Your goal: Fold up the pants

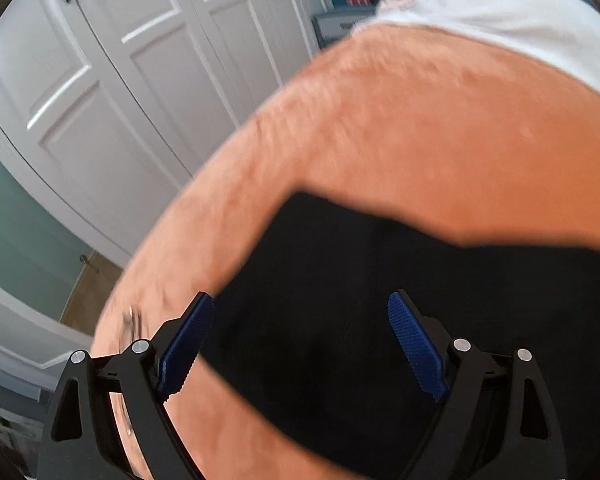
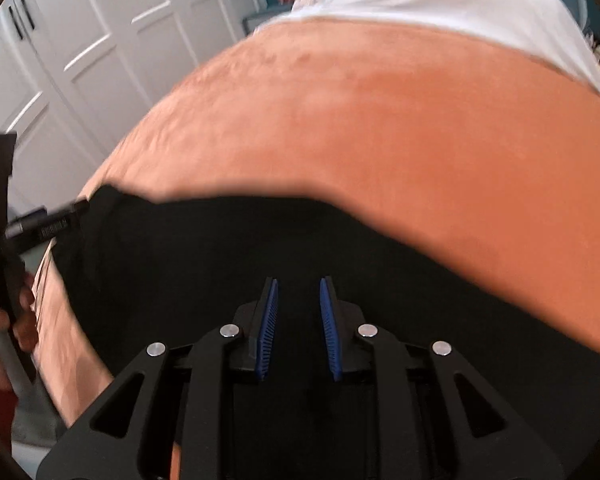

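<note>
Black pants [image 1: 340,320] lie flat on an orange blanket [image 1: 420,140] on a bed. My left gripper [image 1: 300,300] hovers over the pants near their left edge, its blue-padded jaws wide open with nothing between them. In the right wrist view the same pants [image 2: 180,260] spread across the blanket [image 2: 380,120]. My right gripper [image 2: 299,282] hangs above the middle of the pants. Its jaws are nearly together, a narrow gap shows between the pads, and I see no cloth pinched in them. Both views are blurred.
White bedding with a lace edge [image 1: 500,8] lies at the far end of the bed. White wardrobe doors [image 1: 120,60] stand beyond the bed's left side, with a strip of wooden floor [image 1: 88,288] below them. A person's hand [image 2: 0,344] holds a black device at the left.
</note>
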Motion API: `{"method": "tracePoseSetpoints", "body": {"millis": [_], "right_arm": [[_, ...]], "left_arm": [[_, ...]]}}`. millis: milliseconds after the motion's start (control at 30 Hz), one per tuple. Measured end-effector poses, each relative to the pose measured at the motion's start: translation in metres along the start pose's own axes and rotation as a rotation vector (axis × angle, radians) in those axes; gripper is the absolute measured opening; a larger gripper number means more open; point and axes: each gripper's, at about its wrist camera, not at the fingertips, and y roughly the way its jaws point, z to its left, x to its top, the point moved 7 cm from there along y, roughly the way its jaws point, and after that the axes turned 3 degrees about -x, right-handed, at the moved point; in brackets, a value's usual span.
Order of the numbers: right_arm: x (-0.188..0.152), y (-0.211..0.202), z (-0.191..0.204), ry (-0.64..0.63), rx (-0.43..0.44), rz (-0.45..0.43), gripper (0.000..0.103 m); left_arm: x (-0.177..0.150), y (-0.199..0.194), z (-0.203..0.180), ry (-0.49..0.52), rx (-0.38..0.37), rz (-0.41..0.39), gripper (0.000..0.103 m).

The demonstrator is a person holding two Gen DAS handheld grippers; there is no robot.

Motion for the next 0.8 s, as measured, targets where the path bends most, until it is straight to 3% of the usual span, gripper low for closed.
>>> {"method": "tracePoseSetpoints", "body": {"millis": [67, 100, 167, 233, 333, 433, 500, 633, 700, 800], "right_arm": [[-0.035, 0.009, -0.016, -0.004, -0.044, 0.069, 0.02], [-0.044, 0.003, -0.021, 0.016, -0.028, 0.057, 0.02], [-0.053, -0.029, -0.027, 0.045, -0.027, 0.011, 0.023], [-0.06, -0.055, -0.031, 0.044, -0.024, -0.046, 0.023], [-0.096, -0.038, -0.061, 0.026, -0.114, 0.06, 0.026], [-0.117, -0.066, -0.088, 0.148, -0.021, 0.025, 0.026], [-0.128, -0.09, -0.114, 0.187, -0.071, -0.017, 0.026], [-0.153, -0.147, -0.22, 0.339, -0.245, -0.113, 0.027], [-0.167, -0.173, -0.278, 0.409, -0.35, -0.129, 0.047], [-0.184, -0.213, -0.374, 0.502, -0.489, -0.163, 0.049]], "left_arm": [[-0.03, 0.01, -0.007, 0.062, 0.053, 0.05, 0.087], [-0.042, 0.014, -0.009, 0.087, 0.081, 0.082, 0.087], [-0.052, 0.007, -0.013, 0.091, 0.107, 0.064, 0.087], [-0.055, -0.01, -0.018, 0.095, 0.103, 0.044, 0.087], [-0.063, -0.032, -0.033, 0.101, 0.074, 0.051, 0.087], [-0.074, -0.053, -0.052, 0.138, 0.047, 0.039, 0.087], [-0.085, -0.061, -0.068, 0.176, 0.046, 0.042, 0.087], [-0.101, -0.084, -0.097, 0.209, -0.01, 0.044, 0.087], [-0.107, -0.102, -0.116, 0.242, -0.03, 0.011, 0.087], [-0.113, -0.123, -0.143, 0.292, -0.049, -0.034, 0.087]]}}
